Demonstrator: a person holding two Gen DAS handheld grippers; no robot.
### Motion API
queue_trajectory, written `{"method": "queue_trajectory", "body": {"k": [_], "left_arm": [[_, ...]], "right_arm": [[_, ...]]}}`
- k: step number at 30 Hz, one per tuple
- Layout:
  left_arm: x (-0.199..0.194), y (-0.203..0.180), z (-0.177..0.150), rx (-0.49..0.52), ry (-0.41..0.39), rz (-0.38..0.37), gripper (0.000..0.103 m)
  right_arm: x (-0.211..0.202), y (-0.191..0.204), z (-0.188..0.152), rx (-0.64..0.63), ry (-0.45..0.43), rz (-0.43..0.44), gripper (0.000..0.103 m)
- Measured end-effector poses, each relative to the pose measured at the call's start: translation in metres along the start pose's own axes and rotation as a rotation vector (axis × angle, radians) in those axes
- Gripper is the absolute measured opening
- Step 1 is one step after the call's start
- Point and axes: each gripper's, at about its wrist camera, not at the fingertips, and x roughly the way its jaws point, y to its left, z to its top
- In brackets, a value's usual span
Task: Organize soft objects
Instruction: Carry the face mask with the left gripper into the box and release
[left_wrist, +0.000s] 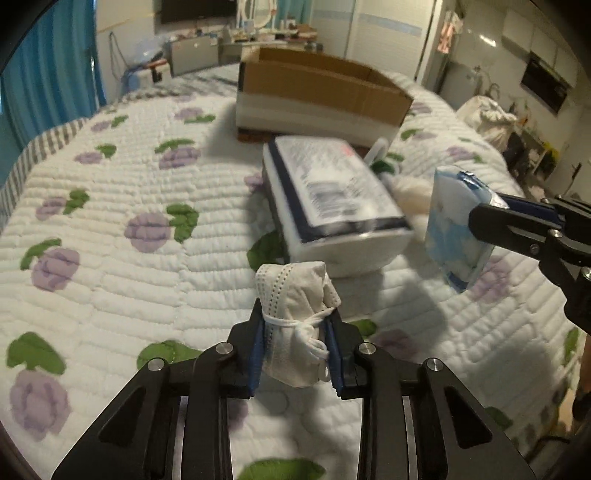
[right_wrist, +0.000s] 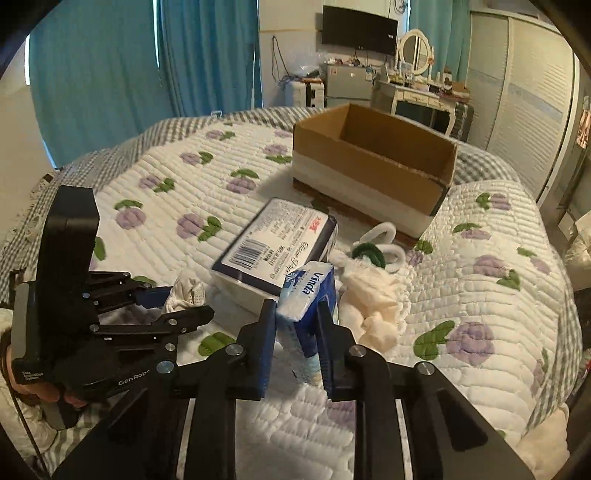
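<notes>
The left tongs (left_wrist: 295, 343) pinch a rolled face mask (left_wrist: 295, 317); the right tongs (right_wrist: 295, 339) pinch a tissue pack (right_wrist: 308, 295); beyond both sits a cardboard box (right_wrist: 369, 173).

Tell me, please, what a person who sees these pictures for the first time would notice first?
Most striking are the two grips in the foreground: the left hand-held gripper is shut on a rolled white face mask, and the right hand-held gripper is shut on a small blue tissue pack. Behind them, on the floral quilt, lies a big tissue package, and farther back stands an open cardboard box.
</notes>
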Motion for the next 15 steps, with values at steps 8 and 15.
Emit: {"method": "queue_trajectory", "body": {"k": [8, 15], "left_arm": [[-0.052, -0.014, 0.02, 0.023, -0.118, 0.008, 0.028], [-0.094, -0.019, 0.071, 0.067, -0.24, 0.02, 0.028]], "right_arm": [[-0.049, 0.006, 0.014, -0.026, -0.104, 0.006, 0.02], [-0.09, -0.007, 0.051, -0.041, -0.223, -0.024, 0.02]]}}
